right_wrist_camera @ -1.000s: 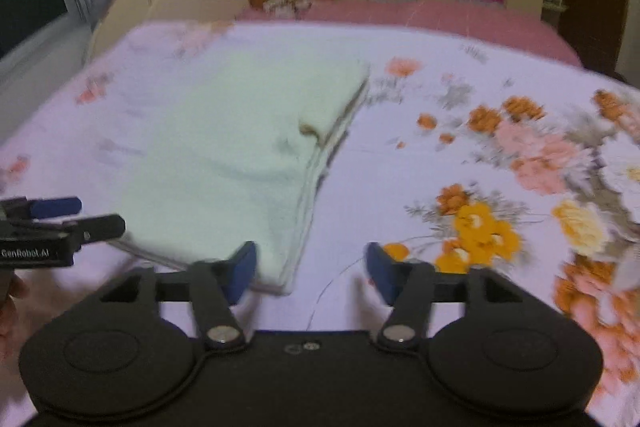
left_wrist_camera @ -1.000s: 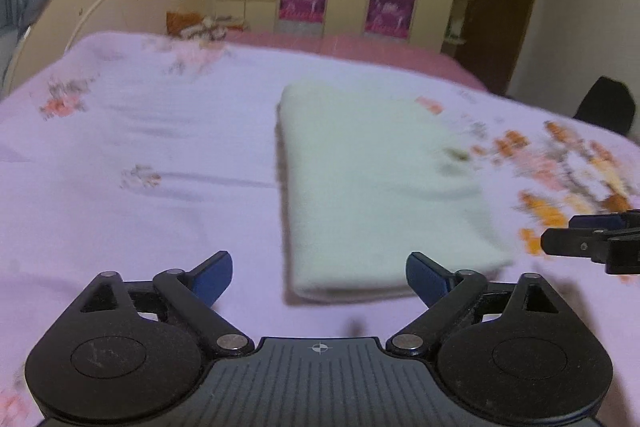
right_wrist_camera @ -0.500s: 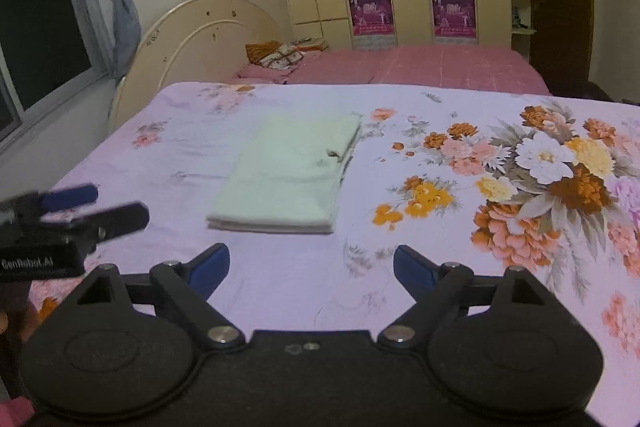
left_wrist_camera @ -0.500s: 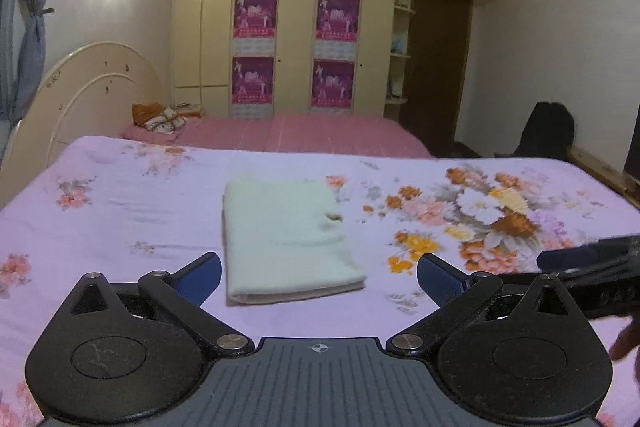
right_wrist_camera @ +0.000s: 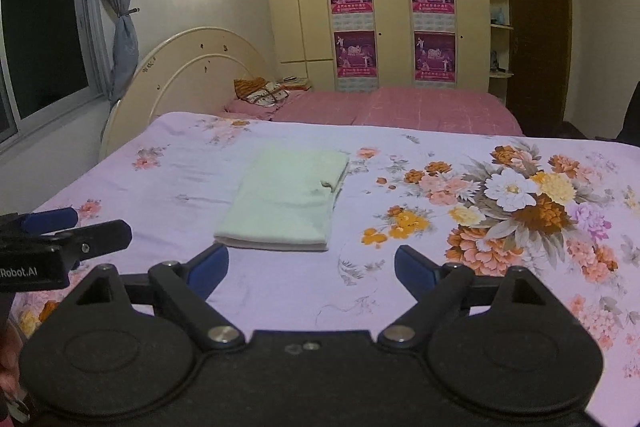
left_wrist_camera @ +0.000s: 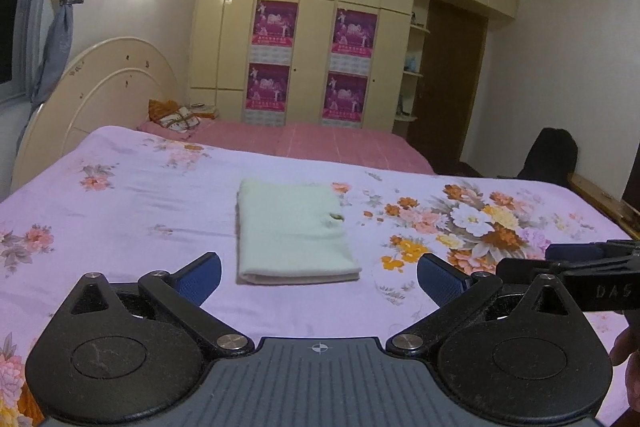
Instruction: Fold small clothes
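Pale green folded cloth (left_wrist_camera: 294, 235), towel-like, lying flat on the floral bedsheet (left_wrist_camera: 120, 199) around the middle of the bed, already squared into a neat rectangle with the fold on the left and the layered open edges on the right. Looks soft, light and floppy, so probably no weight to worry about, but bound to sag and come unstacked if lifted by one corner. Best bet for another fold: pinch both near corners through all the layers, or the right edge where the layers show. Small dark fleck near the right edge, can't tell what it is.

Left gripper (left_wrist_camera: 319, 277) hanging over the near part of the bed, blue fingers (left_wrist_camera: 200, 277) spread wide, nothing between them, not touching the cloth. Right gripper (right_wrist_camera: 311, 267) same story: fingers (right_wrist_camera: 210, 269) splayed apart, empty, cloth just beyond the tips.
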`<state>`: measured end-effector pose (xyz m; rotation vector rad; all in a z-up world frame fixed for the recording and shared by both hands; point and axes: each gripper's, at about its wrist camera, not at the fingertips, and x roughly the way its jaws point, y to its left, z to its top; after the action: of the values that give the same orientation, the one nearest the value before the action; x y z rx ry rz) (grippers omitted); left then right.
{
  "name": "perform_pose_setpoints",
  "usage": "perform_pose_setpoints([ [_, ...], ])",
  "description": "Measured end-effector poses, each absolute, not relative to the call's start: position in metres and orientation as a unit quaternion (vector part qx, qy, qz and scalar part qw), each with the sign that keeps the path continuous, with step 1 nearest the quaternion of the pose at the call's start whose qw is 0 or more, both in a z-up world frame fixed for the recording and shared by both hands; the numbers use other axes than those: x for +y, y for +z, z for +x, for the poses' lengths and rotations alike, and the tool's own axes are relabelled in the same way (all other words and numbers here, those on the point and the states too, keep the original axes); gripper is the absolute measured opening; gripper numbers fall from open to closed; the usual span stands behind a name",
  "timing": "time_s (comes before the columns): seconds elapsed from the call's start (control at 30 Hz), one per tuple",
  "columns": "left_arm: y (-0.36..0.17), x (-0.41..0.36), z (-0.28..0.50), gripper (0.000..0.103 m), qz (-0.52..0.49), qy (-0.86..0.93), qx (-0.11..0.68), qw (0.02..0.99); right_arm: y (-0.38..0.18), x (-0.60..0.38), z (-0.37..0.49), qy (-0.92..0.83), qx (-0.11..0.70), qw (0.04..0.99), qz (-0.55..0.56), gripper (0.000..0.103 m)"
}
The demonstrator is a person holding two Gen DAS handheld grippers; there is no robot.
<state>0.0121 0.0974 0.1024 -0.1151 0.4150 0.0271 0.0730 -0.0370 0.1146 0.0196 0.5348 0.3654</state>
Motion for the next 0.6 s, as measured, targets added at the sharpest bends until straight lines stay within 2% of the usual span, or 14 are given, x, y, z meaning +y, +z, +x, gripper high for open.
perform_pose_setpoints([
  [0.6,0.0998,0.0936,0.0126,0.103,-0.055,0.013,0.208,0.976,0.1123,-0.0307,0.0626,0.175,0.269,0.947,0.012,0.09],
])
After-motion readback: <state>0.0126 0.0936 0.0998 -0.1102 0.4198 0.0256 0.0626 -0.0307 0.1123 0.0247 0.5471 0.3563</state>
